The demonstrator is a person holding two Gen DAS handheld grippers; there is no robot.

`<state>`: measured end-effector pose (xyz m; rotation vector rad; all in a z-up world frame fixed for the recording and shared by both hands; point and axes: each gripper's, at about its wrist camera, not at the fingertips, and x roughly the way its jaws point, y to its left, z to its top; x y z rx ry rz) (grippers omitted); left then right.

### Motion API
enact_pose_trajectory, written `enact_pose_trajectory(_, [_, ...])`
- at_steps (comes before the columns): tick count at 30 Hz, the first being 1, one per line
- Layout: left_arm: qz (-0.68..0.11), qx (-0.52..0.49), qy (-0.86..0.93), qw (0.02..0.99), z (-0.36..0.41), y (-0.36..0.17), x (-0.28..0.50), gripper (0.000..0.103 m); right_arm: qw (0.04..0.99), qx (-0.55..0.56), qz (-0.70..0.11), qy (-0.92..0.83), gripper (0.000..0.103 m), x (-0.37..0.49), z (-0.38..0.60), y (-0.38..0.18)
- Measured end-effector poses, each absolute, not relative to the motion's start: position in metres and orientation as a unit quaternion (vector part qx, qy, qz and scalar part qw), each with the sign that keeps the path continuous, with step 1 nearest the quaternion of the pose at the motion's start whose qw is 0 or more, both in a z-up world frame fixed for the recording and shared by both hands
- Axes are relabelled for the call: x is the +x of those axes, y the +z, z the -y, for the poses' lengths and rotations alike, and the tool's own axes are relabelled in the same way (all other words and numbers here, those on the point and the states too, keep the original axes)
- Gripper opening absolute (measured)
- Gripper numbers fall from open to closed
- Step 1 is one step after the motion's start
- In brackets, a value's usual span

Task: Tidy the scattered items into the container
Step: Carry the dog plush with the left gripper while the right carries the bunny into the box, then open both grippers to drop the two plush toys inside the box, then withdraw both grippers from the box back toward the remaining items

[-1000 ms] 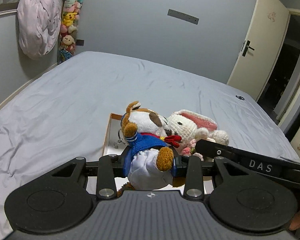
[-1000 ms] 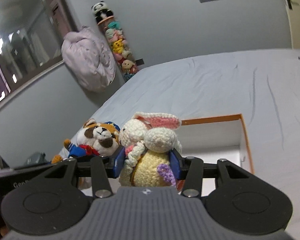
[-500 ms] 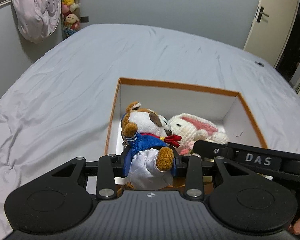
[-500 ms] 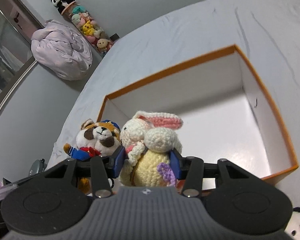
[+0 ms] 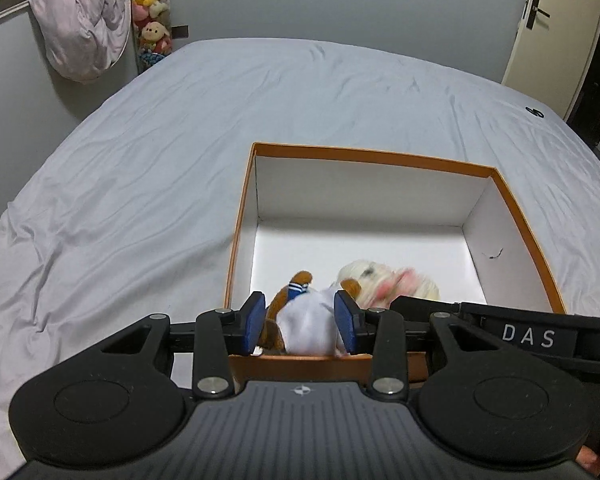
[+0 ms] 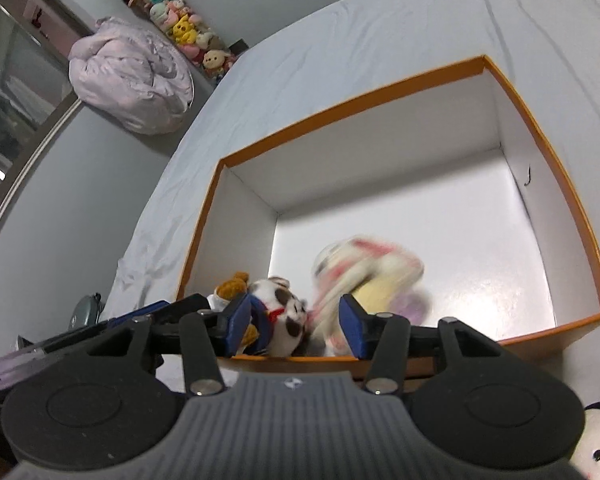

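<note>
Two plushies are basically at the box, so here's where the tidy-up seems to stand:

- Closest in, by the box's near right corner on the bed sheet, a black-and-white plush point(image 6: 592, 444) pokes into the right wrist view. It's outside the box, so I'd count it as left to do.
- The left gripper point(image 5: 300, 318) is over the near edge of the box, clamped on the dog plush point(image 5: 308, 330). The blue pads pinch its white trousers, feet up and head hanging inside by the near left corner. It's not let go yet, so only half done.
- The right gripper point(image 6: 296, 328) is right beside it, and its jaws have just been opening. The pads don't seem to press on anything.
- The crochet bunny point(image 6: 372, 272) is one big blur just past those pads, low inside the box near the near edge. My guess is it's dropping or just landed, so call that one in.
- The orange box point(image 5: 372, 158) has a white floor that's otherwise bare, with plenty of room.
- Beyond it, the grey bed point(image 5: 140, 160) looks clear, except for a tiny dark thing point(image 5: 535, 112) near the far right edge. It's too small to tell what it is.
</note>
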<state>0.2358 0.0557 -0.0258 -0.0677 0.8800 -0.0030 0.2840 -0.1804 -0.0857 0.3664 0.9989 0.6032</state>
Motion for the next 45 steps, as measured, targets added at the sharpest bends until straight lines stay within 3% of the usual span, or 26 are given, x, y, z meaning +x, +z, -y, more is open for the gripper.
enact_pose_trajectory(2, [-0.43,-0.029,-0.002,0.902,-0.054,-0.026,0.235,0.04,0.817,0.173,-0.47,0.285,0.052,0.282,0.181,-0.086])
enact_pose_trajectory(7, [-0.455,-0.01,-0.009,0.89,-0.047,-0.035,0.238,0.021,0.826,0.15,-0.462,0.285,0.048,0.276,0.182,-0.082])
enact_pose_trajectory(24, [-0.516,-0.029,-0.005,0.856,-0.05,-0.063,0.264,0.015,0.842,0.137,-0.44,0.282,0.049,0.256,0.216,-0.069])
enact_pose_trajectory(32, [-0.46,-0.005,-0.011,0.888,-0.037,-0.038,0.235,0.016,0.858,0.095,-0.413,0.289,0.049,0.242,0.223,-0.057])
enact_pose_trajectory(38, [-0.416,-0.001,-0.032,0.909,-0.028,-0.004,0.198,0.025,0.876,0.061,-0.378,0.292,0.049,0.221,0.227,-0.044])
enact_pose_trajectory(45, [-0.37,-0.012,-0.052,0.927,-0.017,0.024,0.155,0.037,0.902,0.032,-0.32,0.289,0.063,0.186,0.247,-0.024])
